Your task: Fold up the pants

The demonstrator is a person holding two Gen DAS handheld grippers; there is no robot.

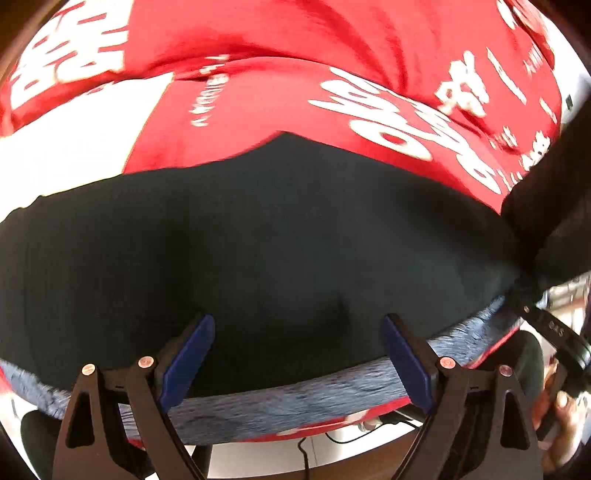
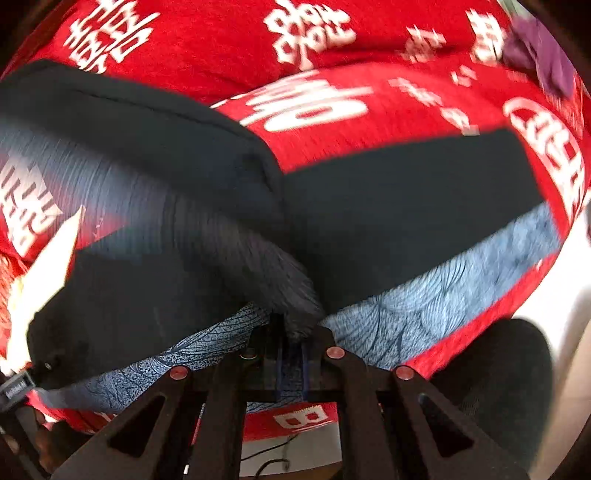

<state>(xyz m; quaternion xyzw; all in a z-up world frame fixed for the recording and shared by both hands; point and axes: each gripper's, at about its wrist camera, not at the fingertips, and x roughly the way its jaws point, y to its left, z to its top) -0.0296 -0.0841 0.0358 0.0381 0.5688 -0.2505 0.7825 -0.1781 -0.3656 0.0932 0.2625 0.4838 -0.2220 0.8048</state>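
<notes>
Dark pants (image 1: 258, 240) lie spread on a red cloth, with a blue-grey patterned band (image 1: 314, 402) along their near edge. My left gripper (image 1: 297, 339) hovers over the pants near that band, open, with nothing between its blue pads (image 1: 184, 362). My right gripper (image 2: 291, 347) is shut on a bunch of the pants' fabric (image 2: 258, 266) near the patterned band (image 2: 461, 273). From the pinch, a blurred fold rises away to the left over the flat part of the pants (image 2: 406, 206). In the left wrist view this lifted fabric (image 1: 546, 221) hangs at the right edge.
A red cloth with white lettering (image 2: 314, 33) covers the table. Something purple (image 2: 543, 55) lies at the far right. The table's near edge runs just below the grippers, with cables on the floor (image 2: 273, 465). A hand (image 1: 557, 410) shows at lower right.
</notes>
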